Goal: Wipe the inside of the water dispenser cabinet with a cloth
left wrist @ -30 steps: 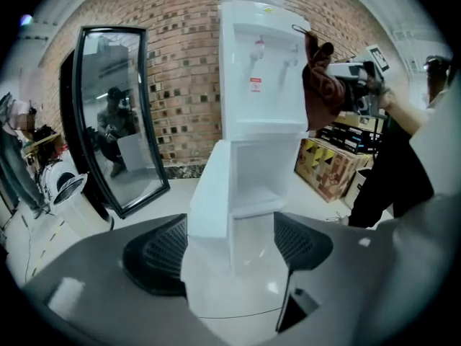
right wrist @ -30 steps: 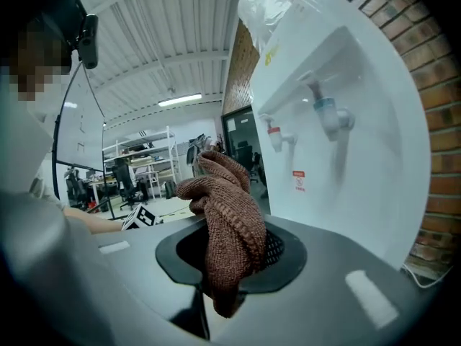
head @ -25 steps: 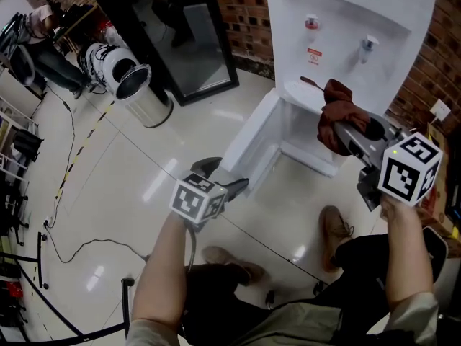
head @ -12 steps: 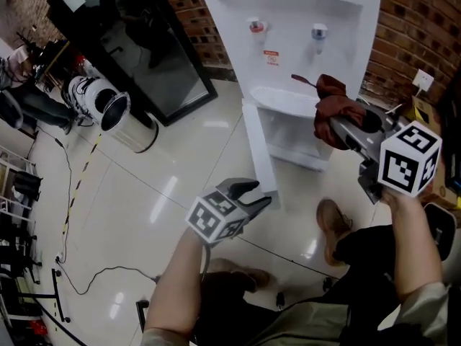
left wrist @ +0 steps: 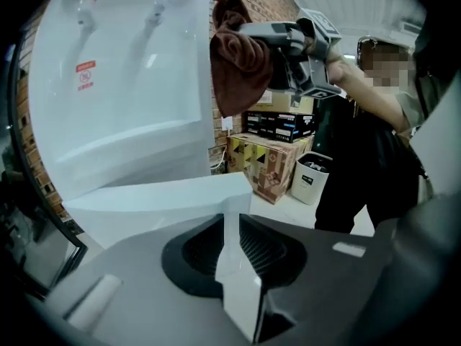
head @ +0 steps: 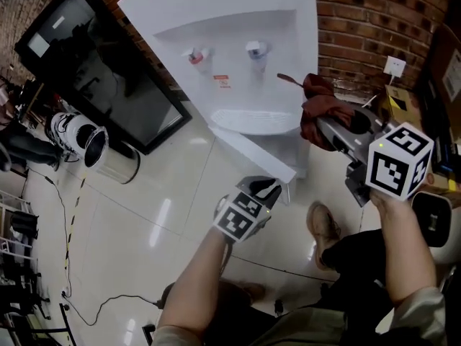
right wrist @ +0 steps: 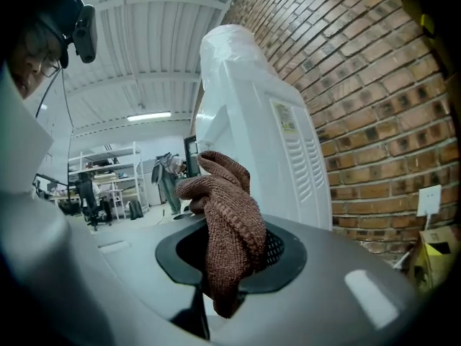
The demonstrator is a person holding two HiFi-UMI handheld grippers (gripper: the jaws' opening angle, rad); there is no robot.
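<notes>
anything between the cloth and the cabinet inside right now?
Yes: the cabinet door. It slants across the opening, its free edge between the left claw, whose jaws have just been closing on it. The cloth in the right claw hangs beside the dispenser.

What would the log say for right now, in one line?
left gripper: jaws have just been closing, edge of cabinet door pinched between them | right gripper: gripping brown cloth, held up beside water dispenser

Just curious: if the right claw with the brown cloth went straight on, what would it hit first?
Probably the white side of the water dispenser, with the cloth touching first; the brick wall lies off to the right. Depth is hard to judge.
</notes>
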